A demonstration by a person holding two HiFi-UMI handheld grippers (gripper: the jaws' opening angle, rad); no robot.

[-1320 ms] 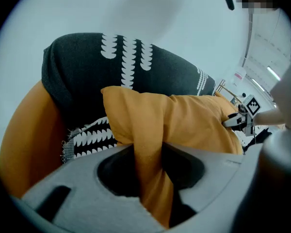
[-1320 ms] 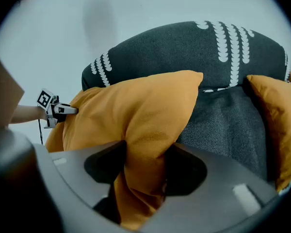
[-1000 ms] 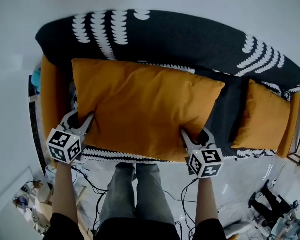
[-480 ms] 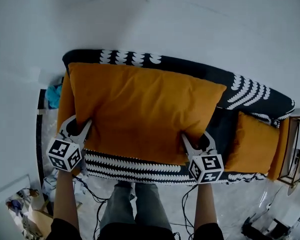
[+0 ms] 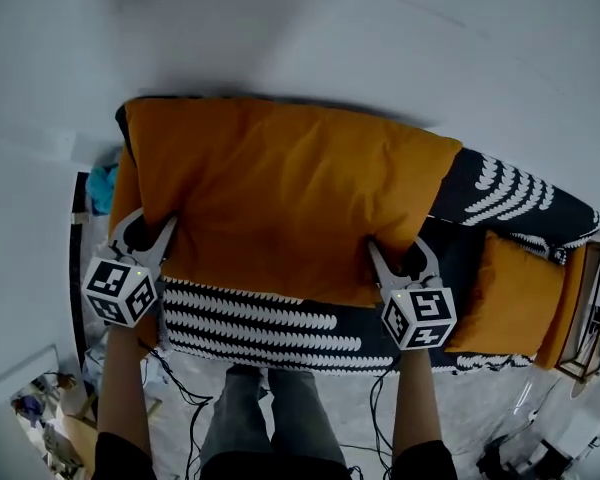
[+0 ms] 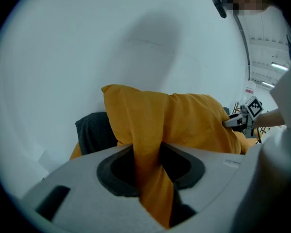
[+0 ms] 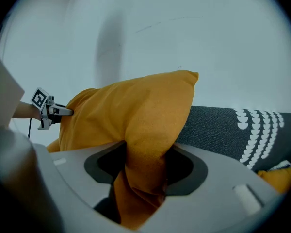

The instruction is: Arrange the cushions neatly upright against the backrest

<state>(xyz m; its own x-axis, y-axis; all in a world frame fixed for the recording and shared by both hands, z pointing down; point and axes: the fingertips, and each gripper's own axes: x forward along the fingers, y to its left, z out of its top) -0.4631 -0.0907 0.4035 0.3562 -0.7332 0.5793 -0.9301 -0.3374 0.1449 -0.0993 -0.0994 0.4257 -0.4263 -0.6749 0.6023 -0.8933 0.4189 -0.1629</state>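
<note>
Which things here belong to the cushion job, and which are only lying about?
Job: large orange cushion, small orange cushion, sofa backrest, left gripper and right gripper, both shut on the large orange cushion.
Lying about: blue cloth, wooden frame.

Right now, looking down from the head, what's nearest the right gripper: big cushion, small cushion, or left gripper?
1. big cushion: clamped in the right gripper.
2. small cushion: just to its right.
3. left gripper: far left.
</note>
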